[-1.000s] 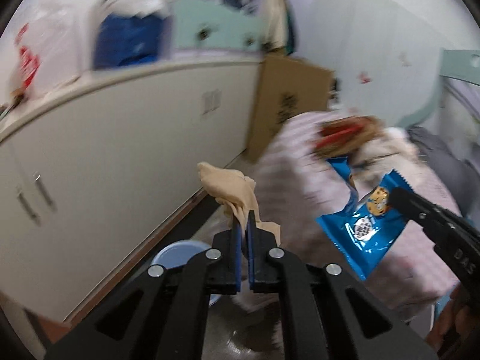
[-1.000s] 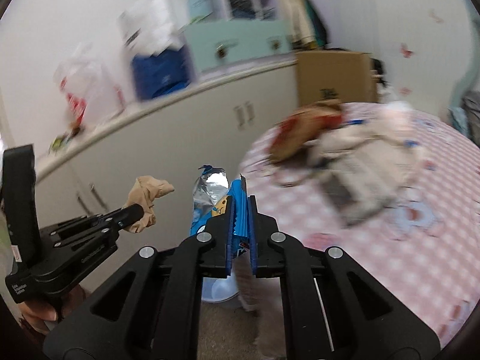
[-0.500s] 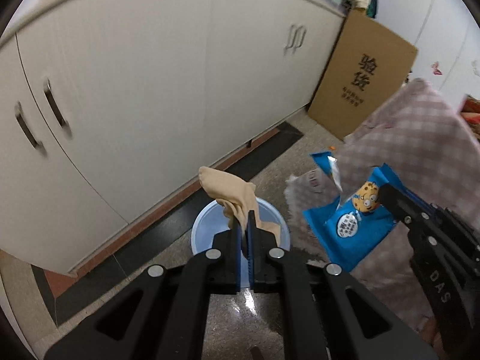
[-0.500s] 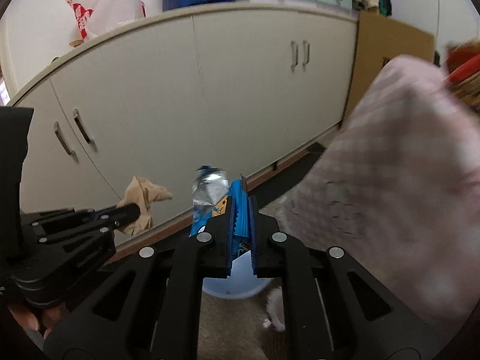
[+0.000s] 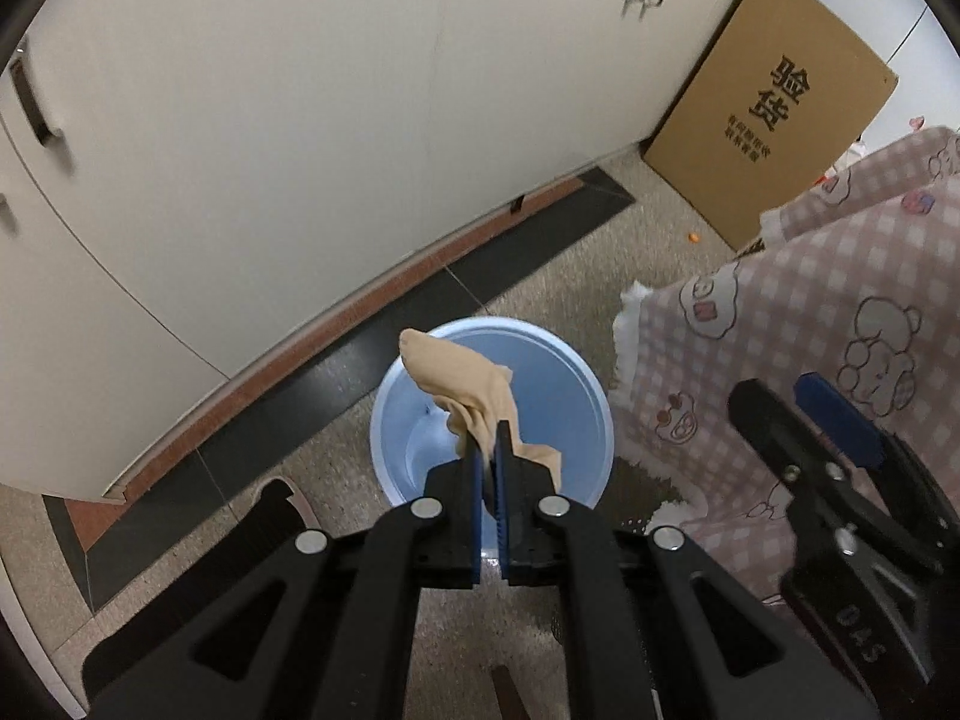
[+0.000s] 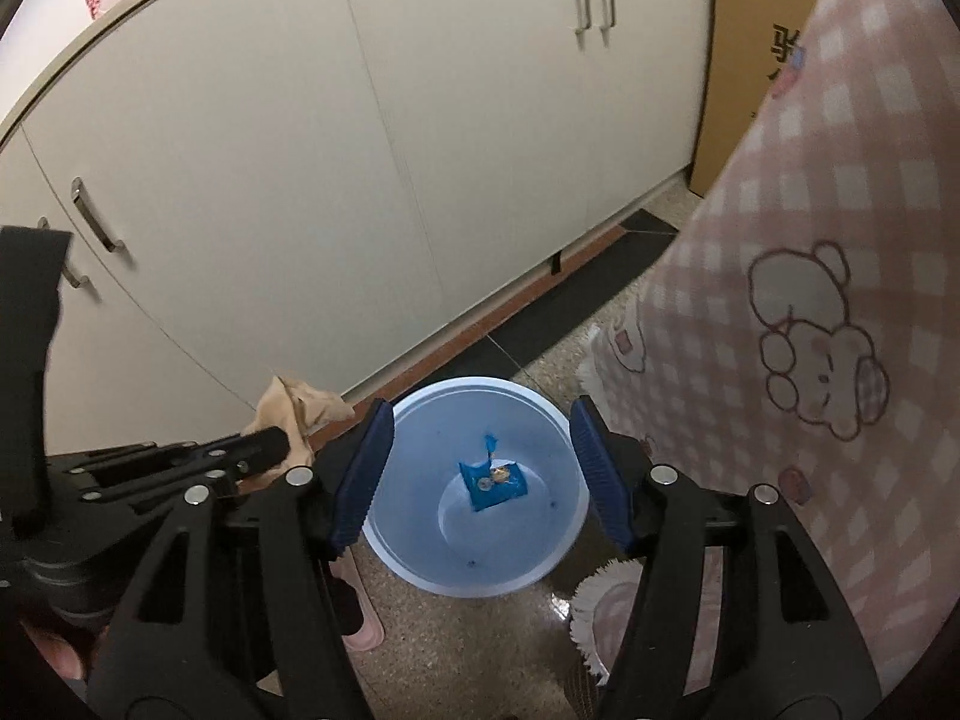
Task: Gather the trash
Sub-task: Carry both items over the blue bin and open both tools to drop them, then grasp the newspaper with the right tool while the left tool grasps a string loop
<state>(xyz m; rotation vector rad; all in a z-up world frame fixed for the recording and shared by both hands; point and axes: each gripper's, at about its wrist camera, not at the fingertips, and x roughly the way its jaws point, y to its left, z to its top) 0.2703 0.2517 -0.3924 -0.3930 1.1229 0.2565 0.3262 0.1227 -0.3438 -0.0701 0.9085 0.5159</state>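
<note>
A light blue bin (image 5: 540,372) stands on the floor below both grippers; it also shows in the right wrist view (image 6: 420,558). My left gripper (image 5: 491,456) is shut on a crumpled tan tissue (image 5: 462,381) and holds it over the bin; the tissue also shows in the right wrist view (image 6: 300,411). My right gripper (image 6: 480,468) is open and empty above the bin. A blue snack wrapper (image 6: 495,483) lies on the bin's bottom.
White cabinets (image 6: 360,150) run along the back. A cardboard box (image 5: 774,114) leans at the right. A pink checked bedspread (image 6: 810,300) hangs down at the right. A pink slipper (image 6: 360,618) lies left of the bin.
Both grippers tilted down over the bin. My right gripper opened and the blue wrapper dropped into the bin. My left gripper still holds the tissue.
</note>
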